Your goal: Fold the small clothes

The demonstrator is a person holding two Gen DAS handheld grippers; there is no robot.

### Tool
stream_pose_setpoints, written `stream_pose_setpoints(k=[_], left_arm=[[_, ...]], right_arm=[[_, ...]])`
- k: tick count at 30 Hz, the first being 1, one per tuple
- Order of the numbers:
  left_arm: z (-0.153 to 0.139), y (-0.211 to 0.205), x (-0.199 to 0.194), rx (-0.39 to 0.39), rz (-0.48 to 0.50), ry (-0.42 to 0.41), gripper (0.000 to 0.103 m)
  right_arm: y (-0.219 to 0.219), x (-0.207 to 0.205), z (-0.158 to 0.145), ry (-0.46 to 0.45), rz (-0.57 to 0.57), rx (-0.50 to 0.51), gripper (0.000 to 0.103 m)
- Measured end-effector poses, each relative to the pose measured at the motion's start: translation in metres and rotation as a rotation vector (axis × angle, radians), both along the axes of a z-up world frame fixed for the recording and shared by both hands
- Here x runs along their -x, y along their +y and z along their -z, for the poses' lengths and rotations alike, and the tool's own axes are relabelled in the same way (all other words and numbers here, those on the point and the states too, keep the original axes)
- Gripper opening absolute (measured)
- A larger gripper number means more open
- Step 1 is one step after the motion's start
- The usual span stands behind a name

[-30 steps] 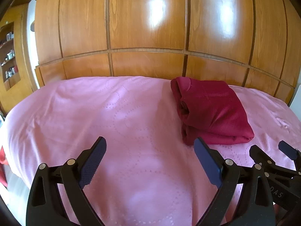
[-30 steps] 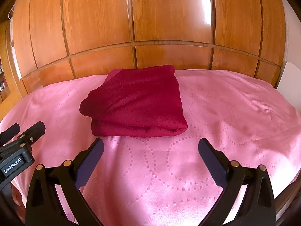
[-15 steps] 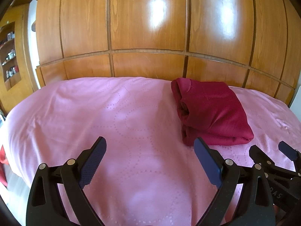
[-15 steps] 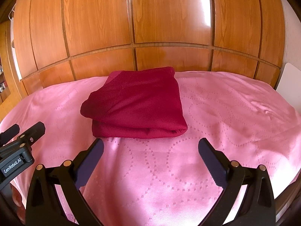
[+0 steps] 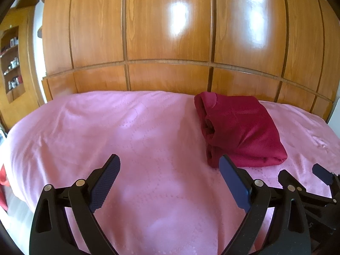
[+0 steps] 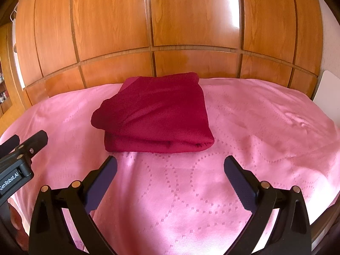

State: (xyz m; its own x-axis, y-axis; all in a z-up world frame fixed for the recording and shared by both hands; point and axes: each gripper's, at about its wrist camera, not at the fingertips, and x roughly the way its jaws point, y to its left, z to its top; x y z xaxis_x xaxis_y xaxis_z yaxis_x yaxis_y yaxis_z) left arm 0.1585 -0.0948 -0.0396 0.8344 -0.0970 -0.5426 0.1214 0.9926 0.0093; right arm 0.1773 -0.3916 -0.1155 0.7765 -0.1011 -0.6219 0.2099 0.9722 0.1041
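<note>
Here we see a dark red folded garment (image 6: 155, 112) lying on the pink bedspread (image 6: 244, 127), toward the far side of the bed near the wooden headboard wall (image 6: 191, 21). In the right wrist view it sits at about 12 o'clock from the right hand-held gripper (image 6: 170, 170), its folded edge facing us and its layers stacked, though we cannot tell what kind of clothing it is. In the left wrist view the same garment (image 5: 240, 127) lies at roughly 2 o'clock, and its lower left corner is partly covered by one blue fingertip (image 5: 230, 174).

The right hand-held gripper is released, its fingers spread wide and holding nothing, apart from the garment and hovering over bare bedspread. The left hand-held gripper (image 5: 170, 172) is likewise released and empty, its two pads well apart above the pink cover (image 5: 127, 138).

Each tool shows up in the other's view only in part: the left one at 9 o'clock in the right wrist view, cut off by the frame edge, with a white label we can read only partly; the right one at 4 o'clock in the left wrist view, also cropped.

At 9 o'clock in the left wrist view a wooden shelf niche (image 5: 11, 63) holds small items too tiny to identify. A red patch at the lower left edge is cut off and unclear.
</note>
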Motion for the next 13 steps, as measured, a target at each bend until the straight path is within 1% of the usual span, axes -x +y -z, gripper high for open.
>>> stream_pose_setpoints(k=[3, 8, 13], left_arm=[[0.001, 0.001, -0.002, -0.003, 0.001, 0.004, 0.093], [0.007, 0.004, -0.009, 0.001, -0.029, 0.054, 0.093], [0.013, 0.005, -0.014, 0.004, -0.041, 0.080, 0.093]], right_arm=[[-0.001, 0.000, 0.001, 0.001, 0.001, 0.000, 0.100], [-0.009, -0.002, 0.003, 0.004, 0.011, -0.006, 0.100], [-0.016, -0.005, 0.006, 0.014, 0.026, -0.003, 0.100]])
